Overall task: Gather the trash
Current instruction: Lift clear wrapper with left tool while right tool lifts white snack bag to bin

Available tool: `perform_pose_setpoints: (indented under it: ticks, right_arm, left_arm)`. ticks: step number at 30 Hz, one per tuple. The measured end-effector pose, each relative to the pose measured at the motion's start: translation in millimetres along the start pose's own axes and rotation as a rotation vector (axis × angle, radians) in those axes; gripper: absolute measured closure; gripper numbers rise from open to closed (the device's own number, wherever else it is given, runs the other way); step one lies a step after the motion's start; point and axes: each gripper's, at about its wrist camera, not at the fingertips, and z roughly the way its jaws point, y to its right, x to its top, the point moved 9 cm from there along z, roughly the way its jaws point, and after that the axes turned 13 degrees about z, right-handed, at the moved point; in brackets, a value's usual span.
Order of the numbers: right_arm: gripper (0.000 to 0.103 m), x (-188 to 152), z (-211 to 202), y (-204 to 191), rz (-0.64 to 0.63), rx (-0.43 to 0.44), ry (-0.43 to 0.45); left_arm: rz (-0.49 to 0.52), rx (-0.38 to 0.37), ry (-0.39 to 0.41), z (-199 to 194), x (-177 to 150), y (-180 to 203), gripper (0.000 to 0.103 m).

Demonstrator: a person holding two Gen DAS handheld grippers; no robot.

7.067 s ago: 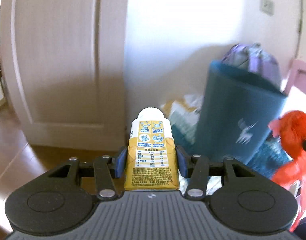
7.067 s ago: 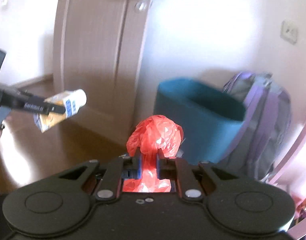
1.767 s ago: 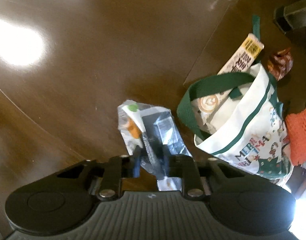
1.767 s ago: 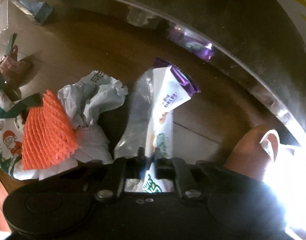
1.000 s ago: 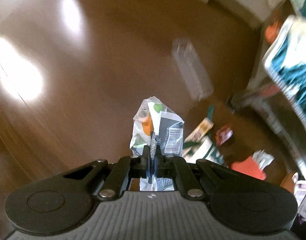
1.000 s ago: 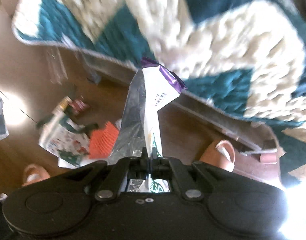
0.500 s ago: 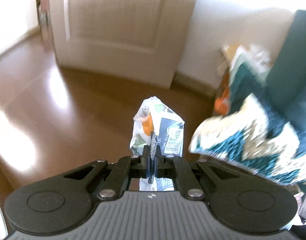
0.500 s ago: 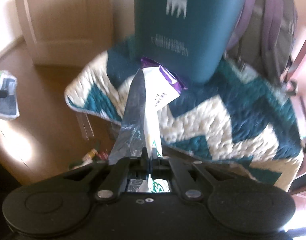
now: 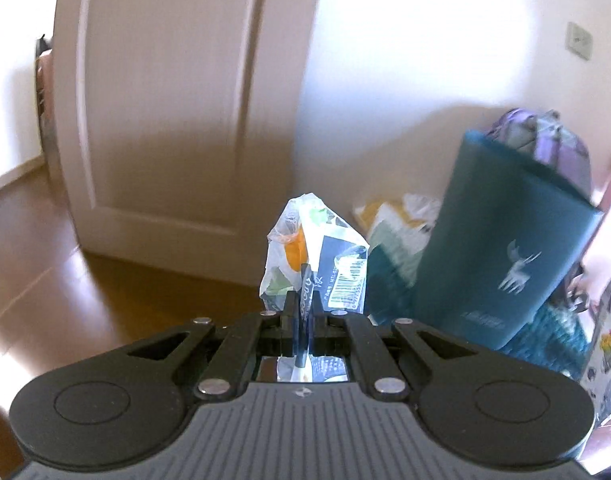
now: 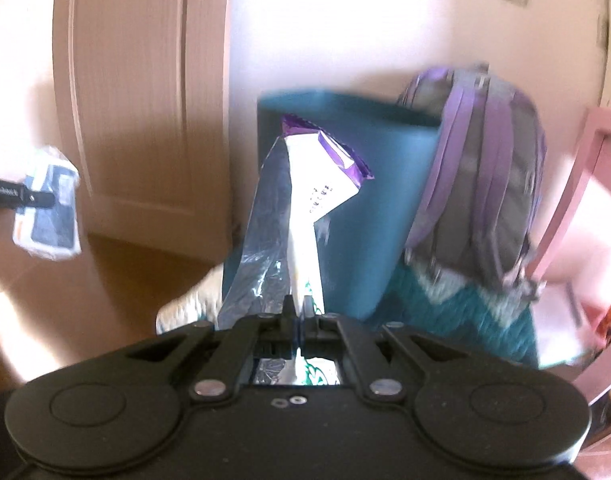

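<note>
A crinkled snack wrapper (image 9: 313, 256) stood pinched at its lower edge in the left gripper (image 9: 302, 312), jaws clamped tight on the film, while the right gripper (image 10: 298, 314) was likewise closed on a purple-trimmed foil packet (image 10: 305, 184). Both were held aloft facing the teal bin (image 10: 369, 200) — the packet nearer its rim. Such wrappers looked light, limp and slippery, best nipped at a flat seam. A purple backpack (image 10: 485, 168) leaned beside the bin.
</note>
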Motion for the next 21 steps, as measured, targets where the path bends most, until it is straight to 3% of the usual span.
perform_pose_setpoints:
  ticks: [12, 21]
  right_arm:
    - [0.103, 116, -30, 5, -0.004, 0.025, 0.214]
    - [0.103, 173, -26, 7, 0.023, 0.003, 0.289]
  left_arm:
    - [0.117, -0.112, 0.177, -28, 121, 94, 0.099]
    - [0.206, -0.157, 0.247, -18, 183, 148, 0.099]
